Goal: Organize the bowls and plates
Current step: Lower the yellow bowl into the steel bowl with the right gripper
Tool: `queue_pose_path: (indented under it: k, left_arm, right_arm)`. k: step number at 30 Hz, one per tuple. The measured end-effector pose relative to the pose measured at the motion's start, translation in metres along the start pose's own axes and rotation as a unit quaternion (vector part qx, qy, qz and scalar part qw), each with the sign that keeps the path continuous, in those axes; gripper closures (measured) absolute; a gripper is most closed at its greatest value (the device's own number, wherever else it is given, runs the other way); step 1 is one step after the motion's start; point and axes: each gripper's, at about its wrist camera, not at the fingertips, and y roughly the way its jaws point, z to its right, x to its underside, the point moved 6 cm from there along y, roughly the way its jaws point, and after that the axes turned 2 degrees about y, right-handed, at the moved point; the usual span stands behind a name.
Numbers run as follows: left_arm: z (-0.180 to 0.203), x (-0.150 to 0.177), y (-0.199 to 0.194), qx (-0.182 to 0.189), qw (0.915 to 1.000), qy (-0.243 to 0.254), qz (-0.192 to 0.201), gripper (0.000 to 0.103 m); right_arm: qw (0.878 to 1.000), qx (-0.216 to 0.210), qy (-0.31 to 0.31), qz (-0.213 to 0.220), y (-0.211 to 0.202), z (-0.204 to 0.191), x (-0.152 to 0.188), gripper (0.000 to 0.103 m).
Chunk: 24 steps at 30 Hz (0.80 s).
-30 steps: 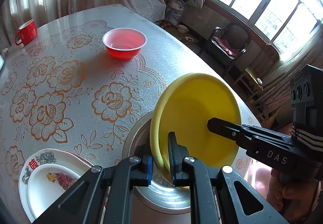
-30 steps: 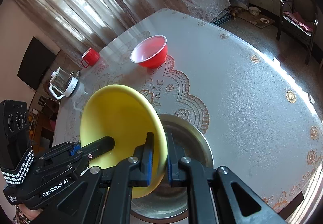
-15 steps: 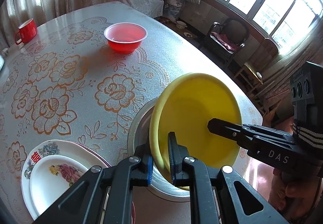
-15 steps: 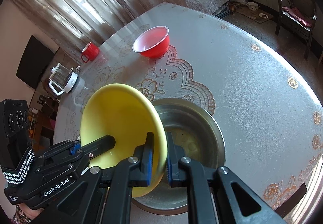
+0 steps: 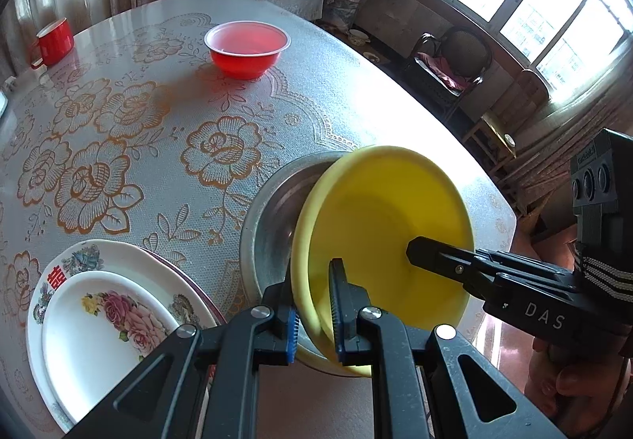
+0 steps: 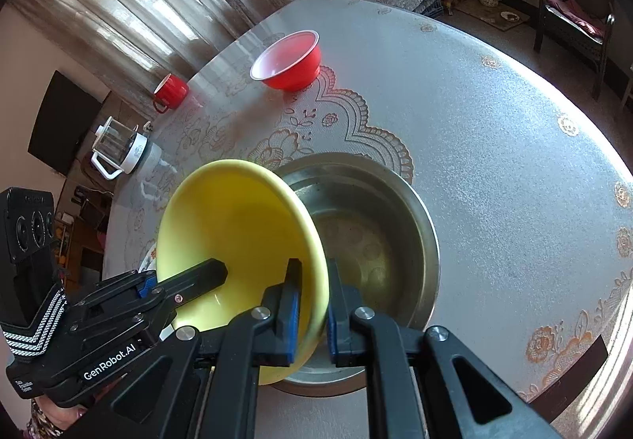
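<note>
While both tools grip opposite sides of the yellow bowl, the bowl hangs tilted above the steel basin, its lower edge inside or just over the basin's rim. The left tool is clenched on the near rim of the bowl, one finger inside and one outside the wall. The right tool is clenched on the rim in the same way from the other side. Whether the bowl's underside touches the basin cannot be told from either view.

The step in hand appears to be nesting the yellow bowl into the basin. To do it well, the bowl should be levelled first, both tools rotating together so neither grip twists on the thin rim. It should then be lowered centred over the basin until the base seats. Release ought to come only once the bowl rests under its own weight, one tool at a time, each drawn clear upward so the inner finger does not drag the rim.

Elsewhere on the counter, the red bowl stands upright, well apart from the basin, and remains to be gathered. A stack of floral plates lies near the basin on the left tool's side. A red mug stands at the far edge.
</note>
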Motion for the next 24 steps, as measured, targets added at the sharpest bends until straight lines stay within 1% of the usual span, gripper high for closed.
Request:
queue_pose_path:
  k: [6,8,13,18,24]
  left_arm:
    - [0.002,0.002,0.003,-0.005,0.9999,0.008,-0.007,0.09]
    - [0.001,0.004,0.006,-0.003,0.9999,0.004,-0.011,0.09]
    - [0.005,0.008,0.016,0.001,0.9997,0.005,-0.024,0.09]
    - [0.01,0.007,0.029,-0.01,0.9992,0.018,-0.035,0.088]
    - [0.013,0.008,0.041,-0.037,0.9979,0.03,-0.045,0.085]
  right_arm:
    - [1.0,-0.001,0.003,-0.004,0.0,0.001,0.004,0.094]
    - [1.0,-0.001,0.006,-0.006,0.002,0.002,0.005,0.093]
    - [1.0,0.011,0.01,-0.014,0.004,0.007,0.009,0.093]
    - [0.999,0.026,0.02,-0.024,0.01,0.017,0.009,0.093]
    - [0.998,0.047,0.016,-0.033,0.021,0.022,0.01,0.093]
